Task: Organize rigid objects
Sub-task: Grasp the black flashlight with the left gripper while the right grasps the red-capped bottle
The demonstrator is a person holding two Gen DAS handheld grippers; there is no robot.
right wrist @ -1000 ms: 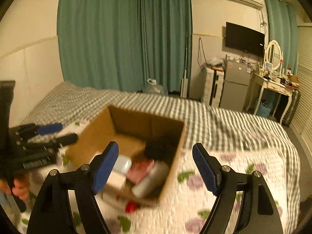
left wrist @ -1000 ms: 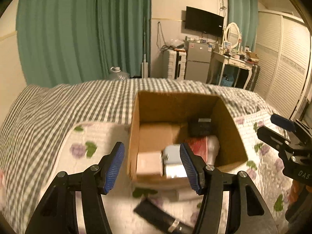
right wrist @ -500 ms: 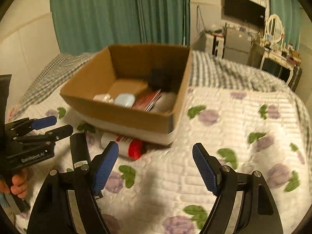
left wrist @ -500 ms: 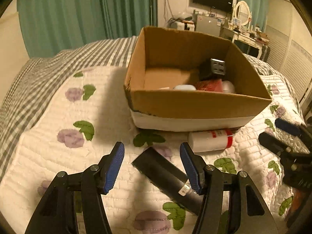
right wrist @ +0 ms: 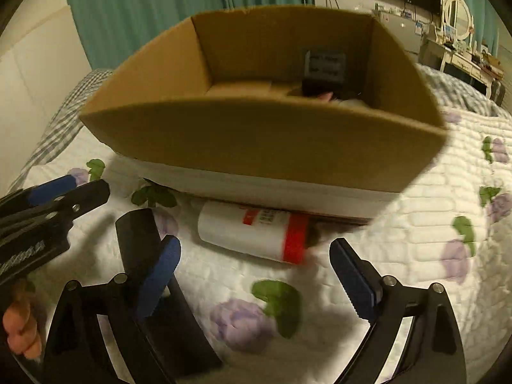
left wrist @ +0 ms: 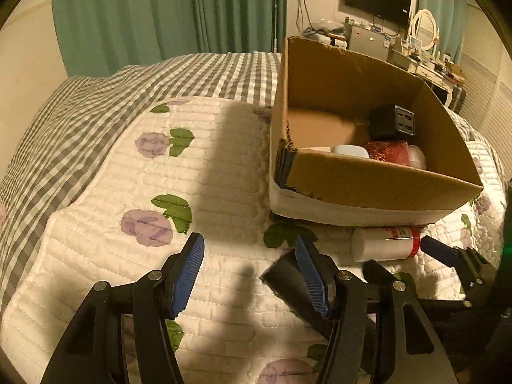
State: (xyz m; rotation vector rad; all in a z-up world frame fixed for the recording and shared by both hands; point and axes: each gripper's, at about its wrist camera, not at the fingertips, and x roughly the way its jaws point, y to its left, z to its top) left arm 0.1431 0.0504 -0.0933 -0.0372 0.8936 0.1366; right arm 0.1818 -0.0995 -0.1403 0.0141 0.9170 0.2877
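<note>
An open cardboard box [left wrist: 368, 176] [right wrist: 256, 140] sits on the quilted bed and holds a black cube [left wrist: 393, 121], a red item [left wrist: 387, 152] and white items. A white bottle with a red cap [right wrist: 252, 232] [left wrist: 384, 243] lies on the quilt against the box's near side. A black flat bar [right wrist: 140, 243] [left wrist: 281, 278] lies beside it. My right gripper [right wrist: 256, 275] is open, low over the quilt just in front of the bottle. My left gripper [left wrist: 249, 272] is open and empty, with the bar's end by its right finger.
The quilt [left wrist: 192, 176] covers a grey checked bedspread [left wrist: 80, 112]. Green curtains [left wrist: 160, 9] hang behind. A TV, small fridge and dressing table [left wrist: 425, 64] stand at the far right. My left gripper also shows in the right wrist view [right wrist: 48, 198].
Both grippers have dropped from above the box to low over the quilt and moved closer to the bottle and bar. The left one has shifted left. Both stay open.
</note>
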